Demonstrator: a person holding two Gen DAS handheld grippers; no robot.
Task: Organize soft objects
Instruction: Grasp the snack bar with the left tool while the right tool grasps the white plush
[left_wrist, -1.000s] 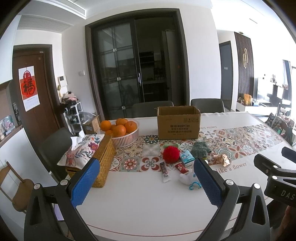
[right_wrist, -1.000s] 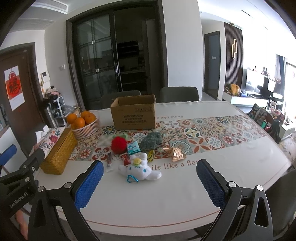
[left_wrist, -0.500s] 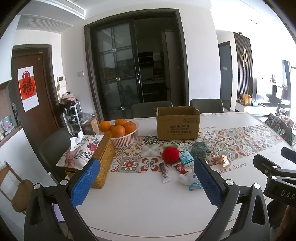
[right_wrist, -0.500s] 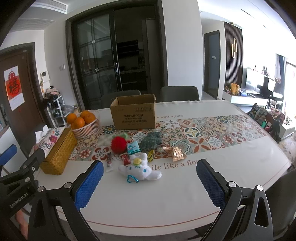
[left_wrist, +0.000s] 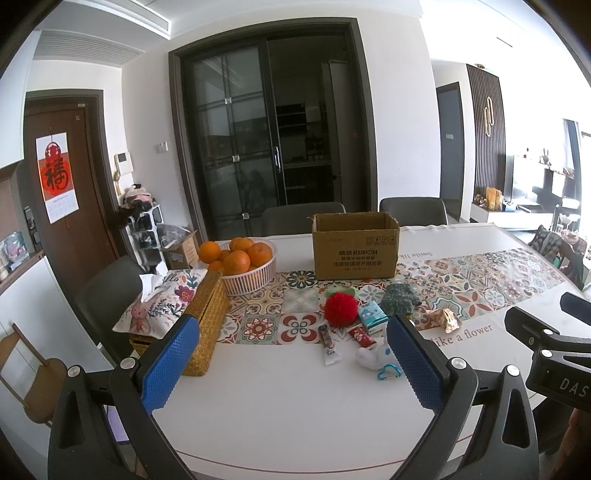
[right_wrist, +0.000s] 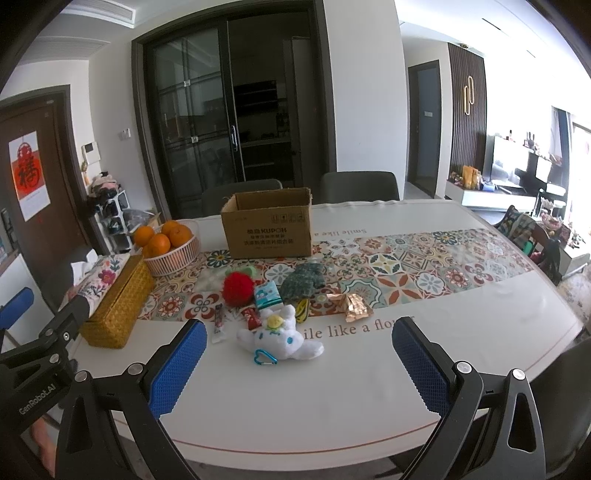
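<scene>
A white plush toy (right_wrist: 281, 334) with a blue carabiner lies on the white table, just beyond my right gripper (right_wrist: 298, 356), which is open and empty. Behind it sit a red fluffy pom-pom (right_wrist: 238, 289), a green knitted soft item (right_wrist: 302, 285), a teal tissue pack (right_wrist: 268, 294) and small snack packets. An open cardboard box (right_wrist: 266, 228) stands further back. In the left wrist view my left gripper (left_wrist: 293, 363) is open and empty near the table's front edge; the pom-pom (left_wrist: 340, 308) and the plush (left_wrist: 372, 355), partly hidden by a finger, lie ahead.
A wicker tissue box (left_wrist: 199, 321) with a floral cover stands at the left. A white basket of oranges (left_wrist: 242, 267) sits behind it. A crumpled gold wrapper (right_wrist: 351, 303) lies right of the pile. Chairs line the far side of the table.
</scene>
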